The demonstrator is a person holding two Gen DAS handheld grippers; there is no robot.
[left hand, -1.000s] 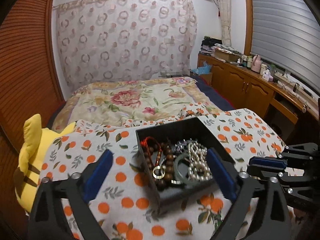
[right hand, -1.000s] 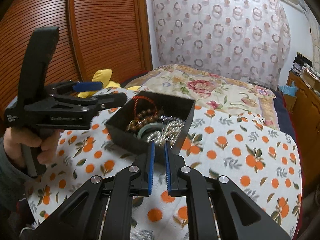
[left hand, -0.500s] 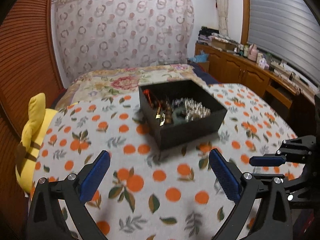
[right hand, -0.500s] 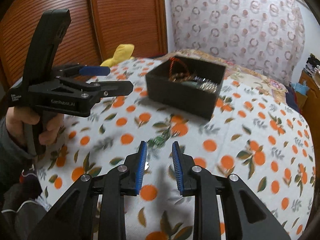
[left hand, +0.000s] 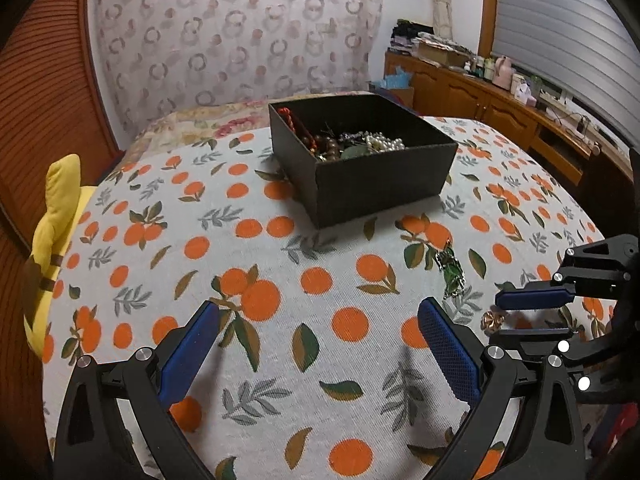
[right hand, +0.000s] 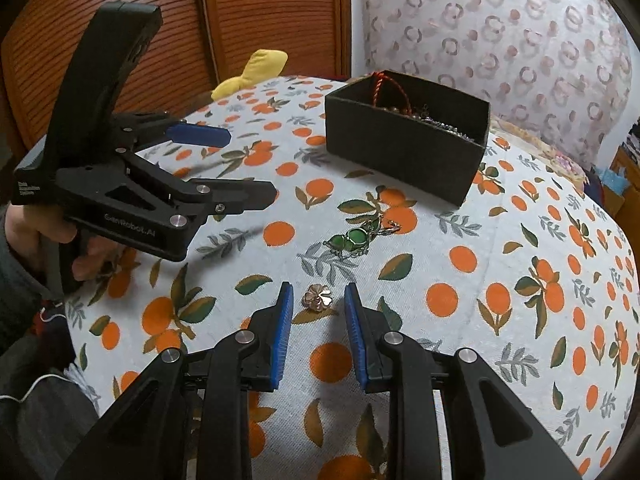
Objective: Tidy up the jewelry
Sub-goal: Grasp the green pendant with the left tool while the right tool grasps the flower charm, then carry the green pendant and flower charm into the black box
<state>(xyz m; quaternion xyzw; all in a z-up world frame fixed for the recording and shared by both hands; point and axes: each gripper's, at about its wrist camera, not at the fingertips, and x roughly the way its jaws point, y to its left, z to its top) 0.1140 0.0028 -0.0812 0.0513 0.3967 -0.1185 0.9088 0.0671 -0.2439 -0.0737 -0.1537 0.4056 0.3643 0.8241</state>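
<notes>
A black box full of beads, pearls and a red cord stands on the orange-print cloth; it also shows in the right wrist view. A green gem bracelet lies on the cloth in front of it, also seen in the left wrist view. A small rose-gold flower piece lies between my right gripper's open pads, also in the left wrist view. My right gripper is open around it, not touching. My left gripper is open and empty over the cloth.
A yellow plush toy sits at the table's left edge. A bed with a floral quilt lies behind the table. Wooden cabinets run along the right wall. A slatted wooden wardrobe stands at the left.
Both grippers have pulled back from the box and dropped toward the cloth. My right gripper has opened wider and now straddles the flower piece. The left gripper stays open.
</notes>
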